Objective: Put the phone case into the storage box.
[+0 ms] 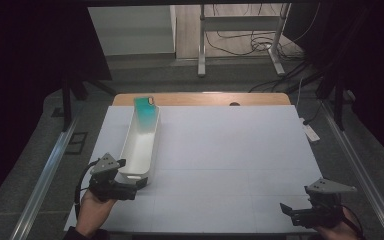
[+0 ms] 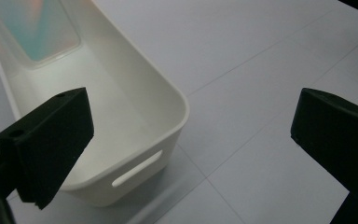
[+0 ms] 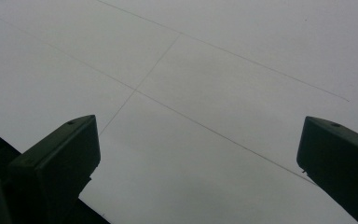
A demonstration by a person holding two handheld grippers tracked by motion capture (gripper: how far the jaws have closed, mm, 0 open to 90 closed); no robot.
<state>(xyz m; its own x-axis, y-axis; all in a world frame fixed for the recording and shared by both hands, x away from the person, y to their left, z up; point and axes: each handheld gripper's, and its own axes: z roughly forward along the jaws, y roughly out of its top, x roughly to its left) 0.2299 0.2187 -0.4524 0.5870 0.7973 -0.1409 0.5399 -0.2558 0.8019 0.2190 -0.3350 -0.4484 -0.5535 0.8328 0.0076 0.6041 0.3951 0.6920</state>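
Forearms are coming in from the six o'clock edge of the high view, and the left tool (image 1: 130, 176) is hovering at about seven o'clock on the white counter (image 1: 230, 150), its jaws spread and empty, pointing toward the near short end of a long white bin (image 1: 139, 150). That bin is lying with its long axis running from roughly six toward twelve, tilted slightly to one o'clock, and a teal phone case (image 1: 146, 112) is resting at its far end. Over at five o'clock the right tool (image 1: 292, 210) is waiting well apart from the bin, so the left hand is clearly the nearer one. Moving to the left gripper view, the left tool (image 2: 191, 140) is looking along its own jaws: one jaw is sitting above the bin's inside at nine o'clock, the other is standing off over bare counter at three o'clock, and the bin's end wall with its slot handle (image 2: 137, 169) is lying between them, untouched as far as I can tell. A grip on that wall probably calls for easing forward and down. Turning to the right gripper view, the right tool (image 3: 198, 154) is holding its jaws wide over bare counter crossed by thin lines.
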